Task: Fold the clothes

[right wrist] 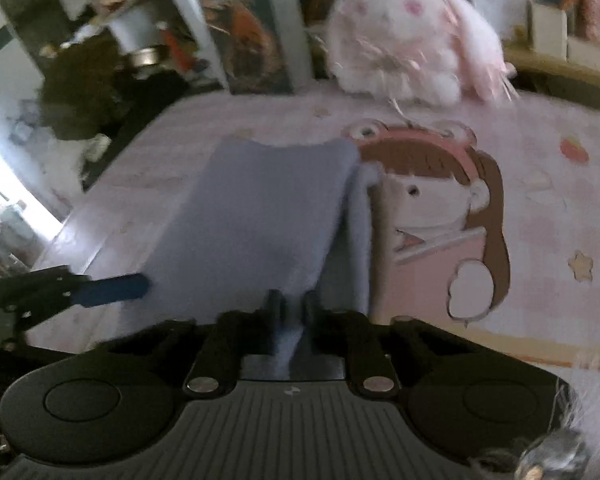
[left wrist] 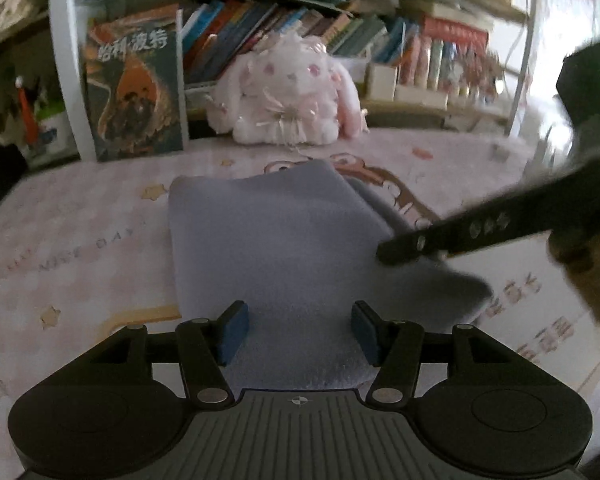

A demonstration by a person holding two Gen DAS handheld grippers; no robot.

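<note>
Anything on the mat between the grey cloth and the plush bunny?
No. In the left wrist view only bare pink mat lies between the grey cloth and the plush bunny.

Before you lies a worktop (left wrist: 80,208) under a pink cartoon-print cover, its far edge against a white-framed bookshelf (left wrist: 62,60) — crowded with leaning books (left wrist: 236,36). A fluffy pink plush rabbit (left wrist: 288,96) sits at its foot beside a large upright book (left wrist: 134,92). Bright daylight glares at the left of your right wrist view — the rest is dim.

You are in a home bedroom or study. A crowded bookshelf (left wrist: 284,28), a pink plush rabbit (left wrist: 288,92) and a cartoon-print mat (right wrist: 540,184) show it.
</note>
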